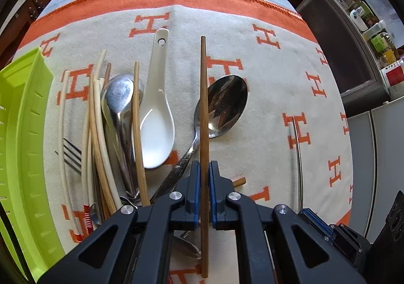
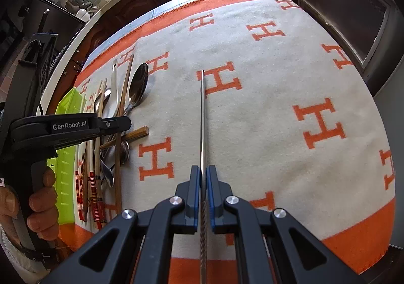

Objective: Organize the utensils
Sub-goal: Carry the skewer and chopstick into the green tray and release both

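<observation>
Left gripper (image 1: pixel 204 170) clenched on dark brown wooden chopstick (image 1: pixel 203 97), above the pile beside lime-green plastic tray (image 1: pixel 22 132). Right gripper (image 2: pixel 204 175) grasps thin steel chopstick (image 2: pixel 202 117) over the blanket-covered desk (image 2: pixel 277 132). Lift straight, clear the large steel spoon (image 1: pixel 224 104), keep the grip firm.

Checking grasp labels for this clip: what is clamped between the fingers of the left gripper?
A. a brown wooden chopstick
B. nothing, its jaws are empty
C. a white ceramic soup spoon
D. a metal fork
A. In the left wrist view the left gripper is shut on a brown wooden chopstick that runs straight out between its blue pads, while the white ceramic soup spoon and the fork lie on the cloth.
</observation>
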Demonstrator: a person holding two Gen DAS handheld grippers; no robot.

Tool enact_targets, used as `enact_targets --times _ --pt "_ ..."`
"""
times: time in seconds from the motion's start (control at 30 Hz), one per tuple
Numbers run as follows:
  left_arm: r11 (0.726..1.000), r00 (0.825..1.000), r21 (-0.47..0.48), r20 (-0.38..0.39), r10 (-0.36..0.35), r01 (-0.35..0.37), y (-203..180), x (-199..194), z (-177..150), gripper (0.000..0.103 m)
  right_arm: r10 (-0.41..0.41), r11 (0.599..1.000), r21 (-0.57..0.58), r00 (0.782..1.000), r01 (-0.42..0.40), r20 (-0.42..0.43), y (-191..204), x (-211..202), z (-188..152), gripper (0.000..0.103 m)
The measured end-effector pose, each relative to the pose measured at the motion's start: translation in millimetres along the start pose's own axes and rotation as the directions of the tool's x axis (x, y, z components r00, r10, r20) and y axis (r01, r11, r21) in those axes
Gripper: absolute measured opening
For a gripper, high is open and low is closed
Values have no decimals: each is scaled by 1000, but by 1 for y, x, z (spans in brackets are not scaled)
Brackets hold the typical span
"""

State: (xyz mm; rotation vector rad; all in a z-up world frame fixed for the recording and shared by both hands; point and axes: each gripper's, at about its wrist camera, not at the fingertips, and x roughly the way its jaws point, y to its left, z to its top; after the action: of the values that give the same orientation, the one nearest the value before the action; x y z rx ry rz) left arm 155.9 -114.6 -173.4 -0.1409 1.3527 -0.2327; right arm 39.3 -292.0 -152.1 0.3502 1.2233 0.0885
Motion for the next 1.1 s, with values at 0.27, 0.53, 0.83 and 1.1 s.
enact_targets --times 0.27,0.53,0.83,1.1 --pt "999 997 13 64 -53 52 18 -53 -12 4 99 995 11 995 -99 5 10 -17 4 5" --pt "998 985 4 160 -61 61 64 -130 -53 4 175 982 -75 985 -174 6 56 -33 13 5" --pt "988 937 -93 318 145 -122 142 -191 -81 4 333 924 -181 941 -337 -56 153 -23 24 5" --pt "971 941 -130 252 226 -199 189 -149 -81 4 380 893 -191 910 -407 -164 232 20 18 6"
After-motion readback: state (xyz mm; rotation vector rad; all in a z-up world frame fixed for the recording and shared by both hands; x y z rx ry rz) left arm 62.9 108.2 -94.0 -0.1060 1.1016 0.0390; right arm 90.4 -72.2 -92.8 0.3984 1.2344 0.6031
